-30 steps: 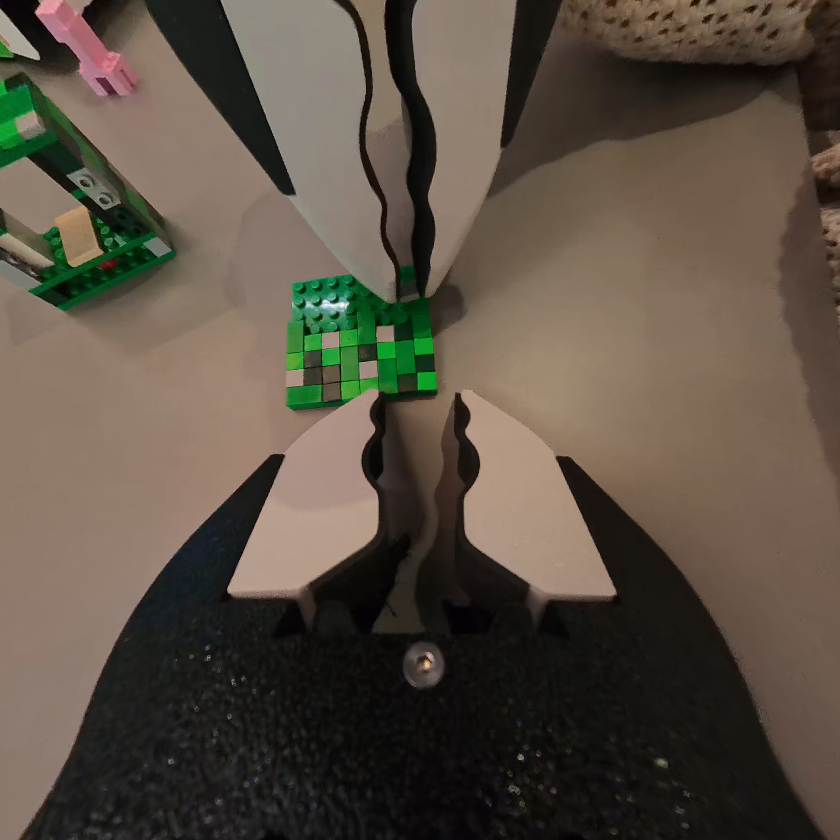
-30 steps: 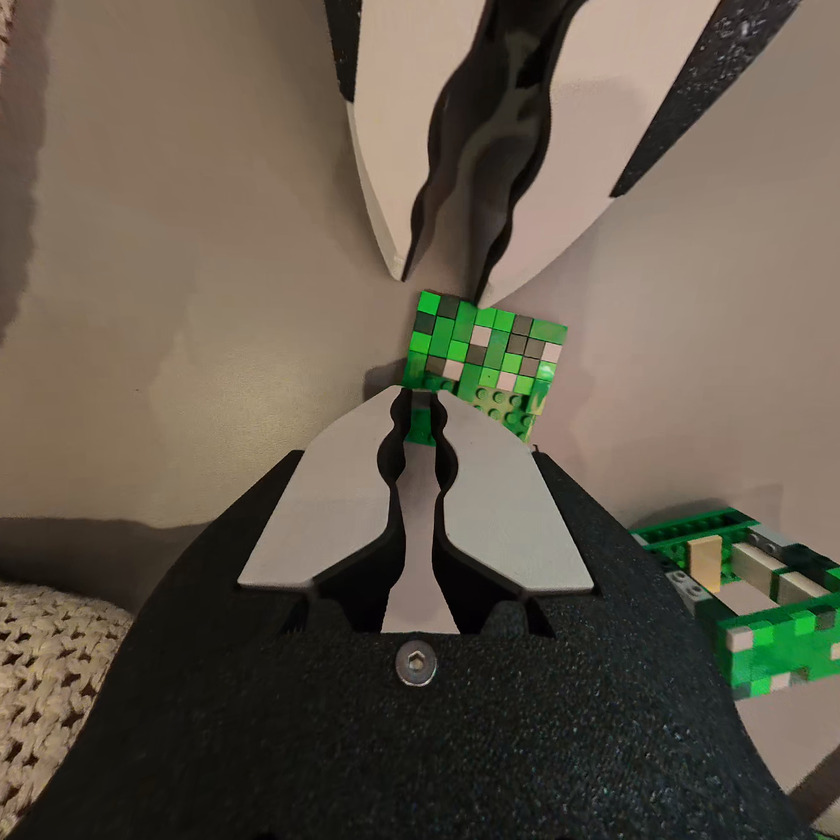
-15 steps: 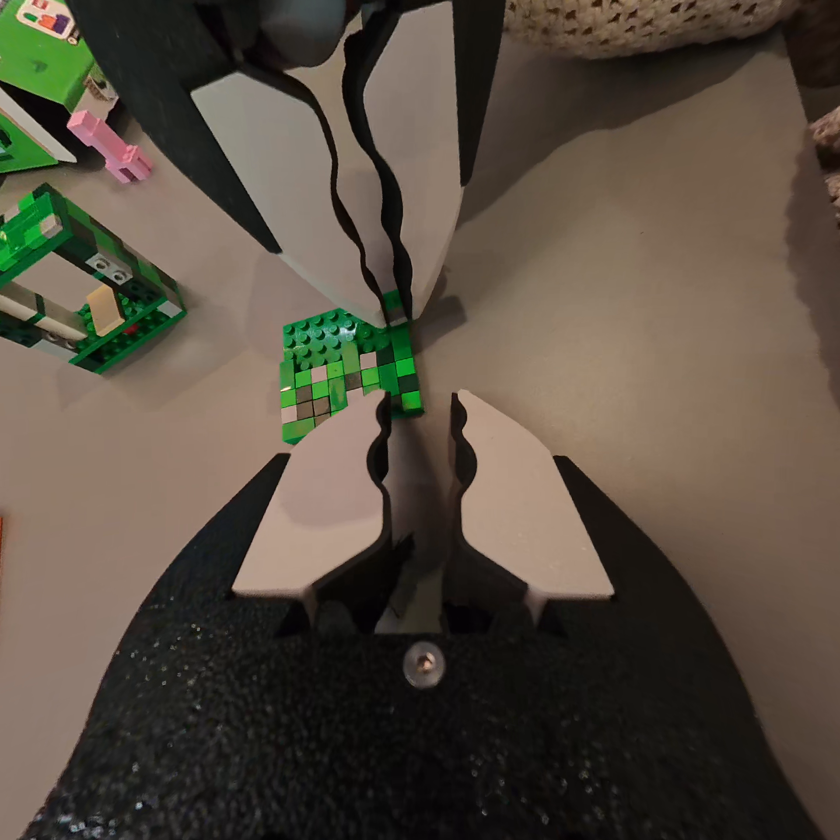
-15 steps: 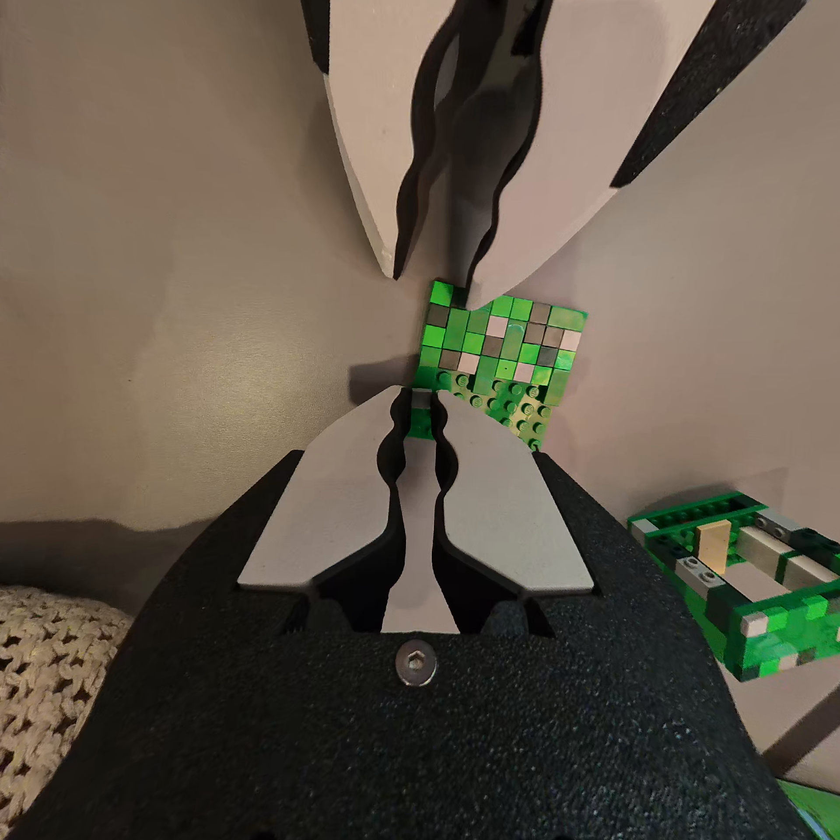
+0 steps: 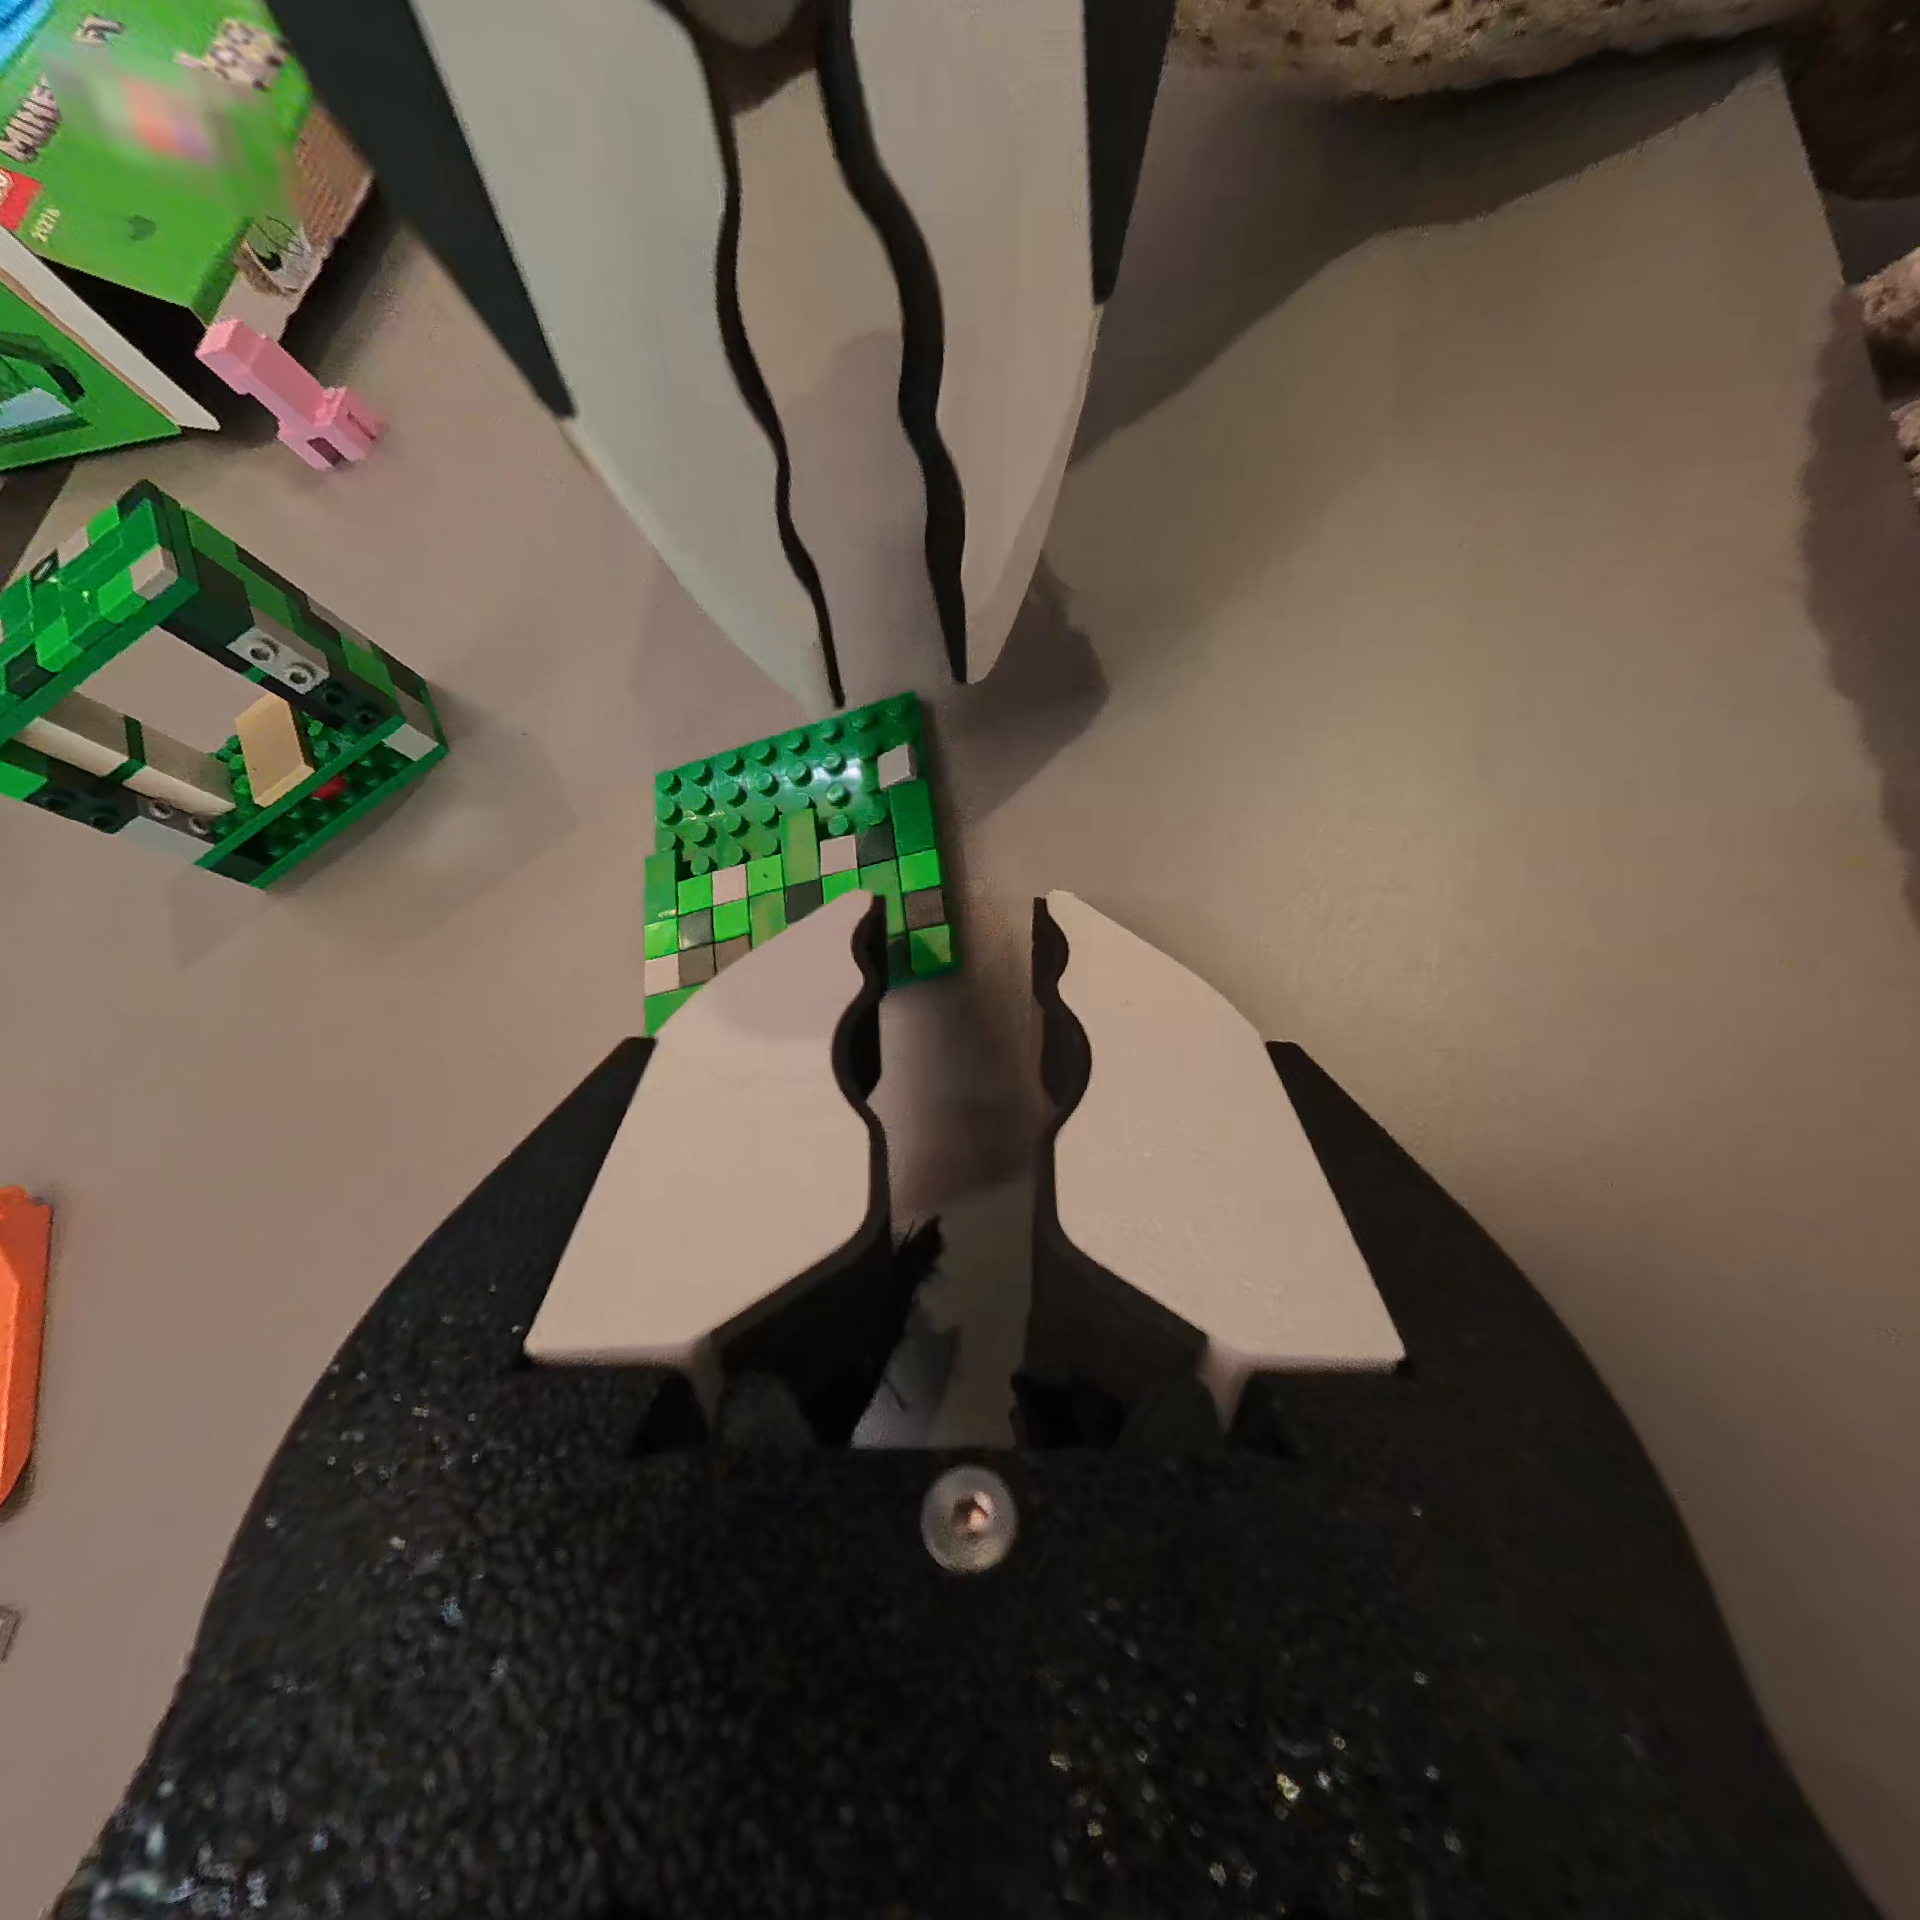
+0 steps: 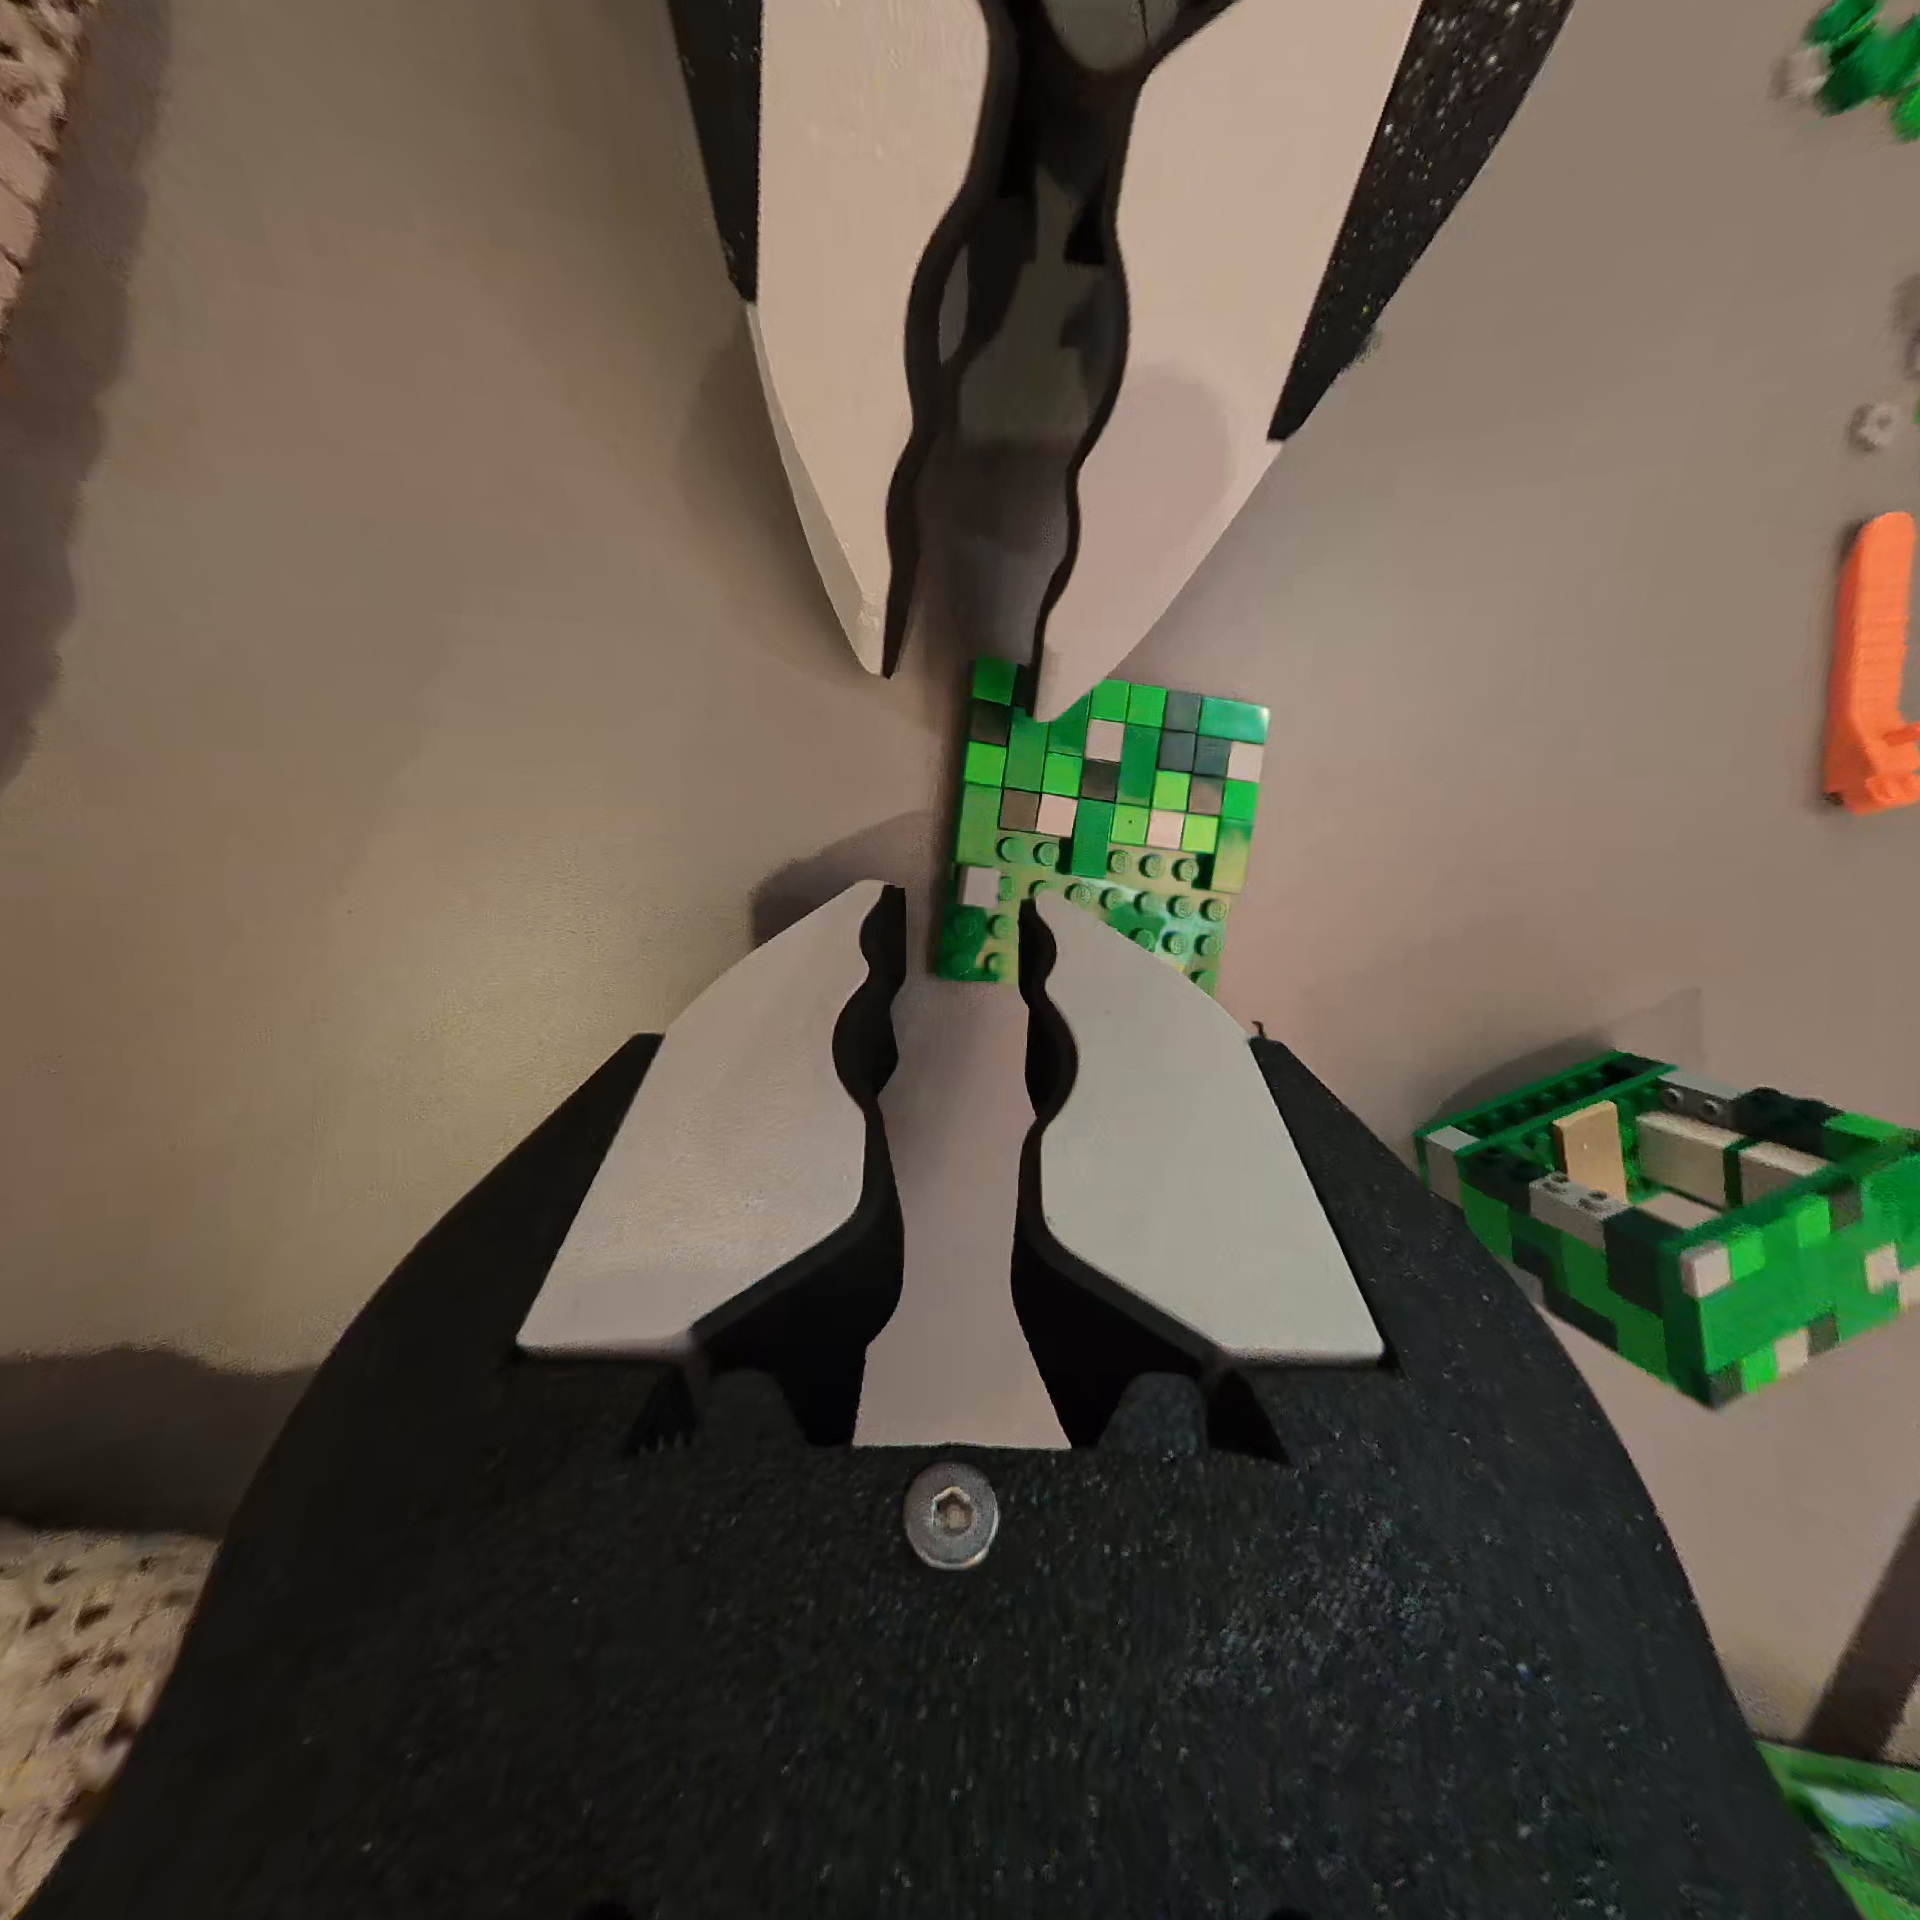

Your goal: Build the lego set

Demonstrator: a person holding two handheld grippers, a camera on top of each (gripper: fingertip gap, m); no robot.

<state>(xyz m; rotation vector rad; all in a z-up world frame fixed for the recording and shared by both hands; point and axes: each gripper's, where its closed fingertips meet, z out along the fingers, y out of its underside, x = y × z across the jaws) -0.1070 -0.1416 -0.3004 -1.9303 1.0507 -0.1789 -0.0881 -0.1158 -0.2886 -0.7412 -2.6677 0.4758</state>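
Note:
A green studded plate point(image 5: 758, 821), partly covered with green, grey and white tiles, lies flat on the grey table. In the right wrist view the plate point(image 6: 1101, 821) is just beyond my fingers. My left gripper point(image 5: 956, 904) is open and empty, and its left finger point(image 5: 769, 1049) overlaps the plate's near edge. My right gripper point(image 6: 956, 902) is open and empty at the plate's opposite edge; it also shows from above in the left wrist view point(image 5: 896, 686). A small white tile point(image 5: 896, 766) sits on the plate's corner right by the right gripper's tips.
A hollow green box-frame build point(image 5: 208, 707) lies left of the plate and shows in the right wrist view point(image 6: 1714, 1226). A pink piece point(image 5: 291, 395), a green set box point(image 5: 135, 156) and an orange separator tool point(image 6: 1881, 675) lie around. Knitted cloth point(image 5: 1507, 42) borders the table. There is about 4 cm between the tips of the two grippers. The right tips stand about 25 cm off the pink piece point(image 5: 291, 395).
My right gripper was shut on a small piece at the plate's corner; it has opened and drawn back a little, and a white tile now shows there. The left gripper stayed open.

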